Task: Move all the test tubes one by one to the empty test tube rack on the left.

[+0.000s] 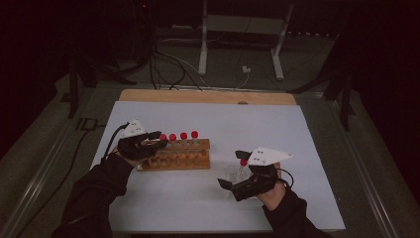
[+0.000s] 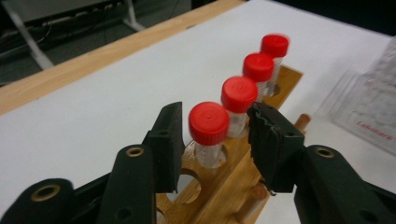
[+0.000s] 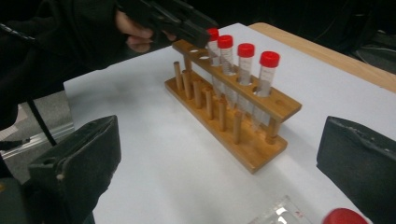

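A white table [image 1: 208, 198] is set in a dim room. In the left gripper view, the left gripper [image 2: 215, 128] is seen parted around a red-capped tube [image 2: 208, 123], untouched, seated in the wooden rack [image 3: 254, 149] with three more. The right gripper [image 3: 219, 158] is held wide apart, nothing clamped.

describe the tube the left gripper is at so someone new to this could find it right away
On the white table stands a wooden rack with four red-capped tubes in a row. The tube in question is the end one on the person's left, next to the rack's empty holes. It alone sits between the left gripper pads, which don't press on it.
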### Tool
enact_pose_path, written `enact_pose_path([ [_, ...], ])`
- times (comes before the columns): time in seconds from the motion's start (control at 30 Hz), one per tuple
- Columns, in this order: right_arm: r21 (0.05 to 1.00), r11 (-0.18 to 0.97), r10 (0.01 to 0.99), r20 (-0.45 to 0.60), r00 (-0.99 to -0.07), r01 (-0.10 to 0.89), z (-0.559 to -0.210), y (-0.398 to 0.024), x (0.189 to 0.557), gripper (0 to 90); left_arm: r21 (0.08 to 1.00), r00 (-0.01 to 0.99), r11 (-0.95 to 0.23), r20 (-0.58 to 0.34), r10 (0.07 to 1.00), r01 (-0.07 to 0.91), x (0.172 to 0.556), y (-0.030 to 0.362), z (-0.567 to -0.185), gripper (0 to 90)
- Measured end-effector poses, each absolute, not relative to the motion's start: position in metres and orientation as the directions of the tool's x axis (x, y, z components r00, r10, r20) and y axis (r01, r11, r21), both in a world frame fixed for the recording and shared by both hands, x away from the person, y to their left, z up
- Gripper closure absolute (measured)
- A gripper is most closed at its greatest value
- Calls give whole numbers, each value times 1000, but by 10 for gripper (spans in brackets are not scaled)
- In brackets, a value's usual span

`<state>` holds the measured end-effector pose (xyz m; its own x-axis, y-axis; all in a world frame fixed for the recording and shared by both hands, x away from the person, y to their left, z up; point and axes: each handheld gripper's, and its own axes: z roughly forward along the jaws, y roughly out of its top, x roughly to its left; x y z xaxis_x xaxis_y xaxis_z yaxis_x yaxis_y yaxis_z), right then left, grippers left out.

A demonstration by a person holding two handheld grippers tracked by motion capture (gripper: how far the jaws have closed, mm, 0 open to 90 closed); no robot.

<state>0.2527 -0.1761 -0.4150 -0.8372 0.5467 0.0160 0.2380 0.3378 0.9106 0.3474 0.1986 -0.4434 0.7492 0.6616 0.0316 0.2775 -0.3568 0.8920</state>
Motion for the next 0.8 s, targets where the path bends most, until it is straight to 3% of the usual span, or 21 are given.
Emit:
enact_pose_path([
  [0.2, 914, 330, 565, 9, -825, 236, -411, -184, 256, 0, 905, 761, -336, 21, 648, 261, 335, 202, -433, 306],
  [0.27, 915, 327, 572, 9, -820, 238, -410, -187, 257, 0, 909, 775, -324, 3, 632, 260, 330, 202, -429, 189],
  [0.47, 916, 317, 604, 5, -797, 246, -410, -198, 260, 0, 917, 826, -314, -29, 564, 247, 312, 196, -423, 25],
  [0.8, 910, 318, 671, -17, -741, 267, -418, -217, 265, 0, 921, 870, -328, -22, 493, 209, 294, 185, -421, 17],
])
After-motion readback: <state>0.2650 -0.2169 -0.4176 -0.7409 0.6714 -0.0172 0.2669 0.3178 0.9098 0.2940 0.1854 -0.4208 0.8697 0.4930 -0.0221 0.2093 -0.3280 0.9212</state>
